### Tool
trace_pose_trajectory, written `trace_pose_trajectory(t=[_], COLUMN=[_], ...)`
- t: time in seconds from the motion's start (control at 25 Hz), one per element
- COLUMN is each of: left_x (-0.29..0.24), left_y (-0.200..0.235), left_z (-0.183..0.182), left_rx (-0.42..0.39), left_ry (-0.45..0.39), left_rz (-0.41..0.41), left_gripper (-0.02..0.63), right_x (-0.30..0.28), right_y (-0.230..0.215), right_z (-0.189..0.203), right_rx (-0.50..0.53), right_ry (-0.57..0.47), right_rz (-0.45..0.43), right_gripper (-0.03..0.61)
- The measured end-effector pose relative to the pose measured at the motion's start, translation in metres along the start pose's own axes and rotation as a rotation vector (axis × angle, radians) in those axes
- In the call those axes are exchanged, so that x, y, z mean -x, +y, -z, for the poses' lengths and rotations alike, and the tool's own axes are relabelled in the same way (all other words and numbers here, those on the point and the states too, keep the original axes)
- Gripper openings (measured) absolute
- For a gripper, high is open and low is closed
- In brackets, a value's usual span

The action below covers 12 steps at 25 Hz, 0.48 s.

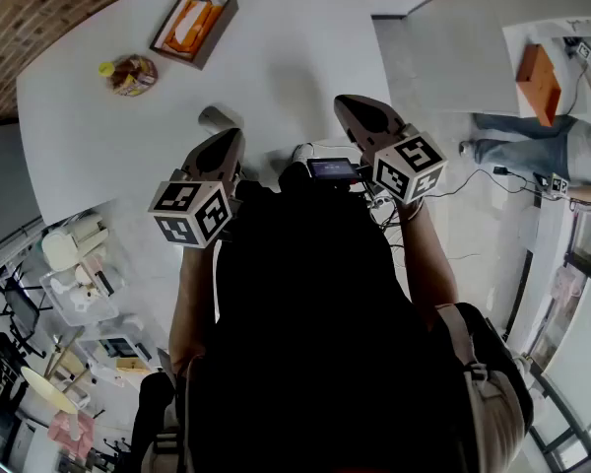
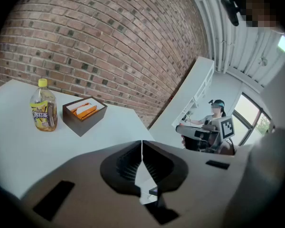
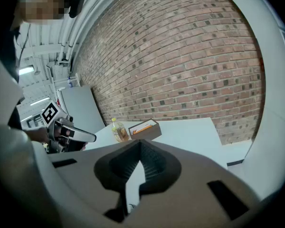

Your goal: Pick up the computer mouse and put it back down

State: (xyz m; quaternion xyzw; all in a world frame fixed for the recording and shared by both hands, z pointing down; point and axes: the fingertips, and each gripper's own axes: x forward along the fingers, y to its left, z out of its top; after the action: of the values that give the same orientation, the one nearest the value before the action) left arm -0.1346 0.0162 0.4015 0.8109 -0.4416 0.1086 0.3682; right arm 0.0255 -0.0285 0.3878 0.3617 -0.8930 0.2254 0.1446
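Both pressed together, empty: left gripper (image 2: 142,142), right gripper (image 3: 140,142); grey rounded mouse (image 1: 217,118) on table (image 1: 276,57).

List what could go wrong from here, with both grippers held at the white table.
1. The left gripper and right gripper both have jaws together; lowered like this, one would likely shove the small grey object, probably the mouse, rather than grasp it.
2. That object shows in neither gripper view, so aiming may be off.
3. The bottle stands beyond it; an overshoot could knock it.
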Motion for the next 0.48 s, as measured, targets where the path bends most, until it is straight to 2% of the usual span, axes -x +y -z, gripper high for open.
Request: trace_pose_trajectory(t=[0.24, 0.48], left_x=[-0.008, -0.014], left_y=[0.005, 0.013], left_z=[0.003, 0.011], left_rx=[0.014, 0.035], left_ry=[0.018, 0.047], left_rz=[-0.027, -0.079], left_gripper=[0.015, 0.015], right_x=[0.000, 0.002], right_y=[-0.007, -0.014], right_z=[-0.002, -0.006], right_rx=[0.000, -0.058], right_ry=[-0.001, -0.028], right_rz=[-0.001, -0.015], right_gripper=[0.017, 0.017])
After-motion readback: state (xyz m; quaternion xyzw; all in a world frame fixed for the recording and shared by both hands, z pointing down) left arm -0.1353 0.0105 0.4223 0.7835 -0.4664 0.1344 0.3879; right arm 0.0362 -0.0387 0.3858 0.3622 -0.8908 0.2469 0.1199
